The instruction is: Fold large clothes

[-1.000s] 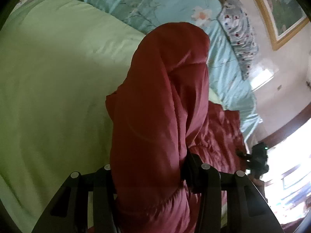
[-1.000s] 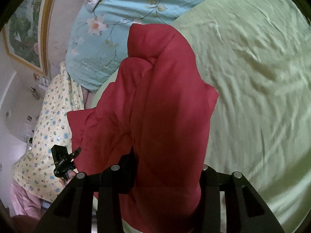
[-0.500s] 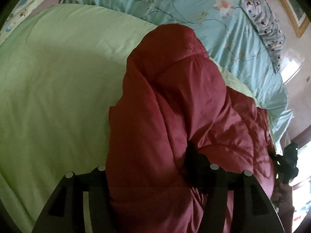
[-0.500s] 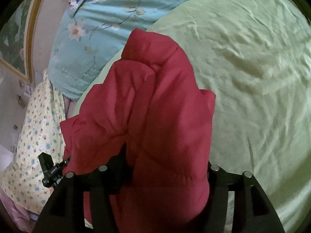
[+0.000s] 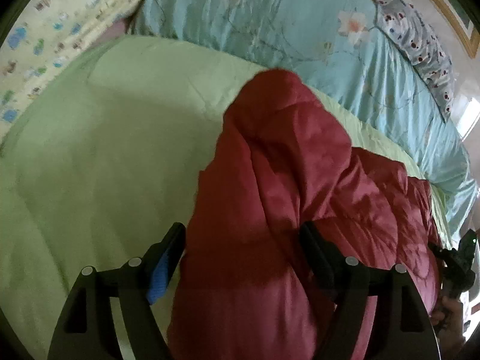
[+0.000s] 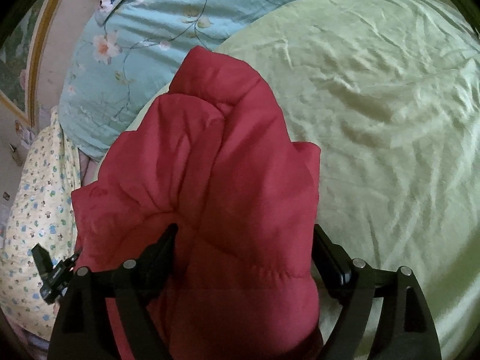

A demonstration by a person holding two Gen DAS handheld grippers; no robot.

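A puffy red jacket (image 5: 270, 210) lies bunched on a green quilt (image 5: 90, 165). In the left wrist view my left gripper (image 5: 241, 237) stands with its jaws spread wide, the jacket's fold between them; the blue pad of the left finger (image 5: 159, 273) shows, clear of the cloth. In the right wrist view the jacket (image 6: 216, 180) fills the middle, and my right gripper (image 6: 244, 237) has its jaws spread with the red fabric between them. The right gripper shows at the left view's right edge (image 5: 459, 258), the left gripper at the right view's left edge (image 6: 51, 273).
A light blue floral duvet (image 5: 300, 30) lies beyond the green quilt, with a patterned pillow (image 5: 420, 39) and a yellow printed blanket (image 6: 33, 210) beside it. A framed picture (image 6: 27, 45) hangs on the wall. The green quilt (image 6: 390, 120) stretches wide to the right.
Both grippers have opened: the jaws that pinched the jacket now stand apart. The jacket has come down from hanging upright and now rests bunched on the quilt.
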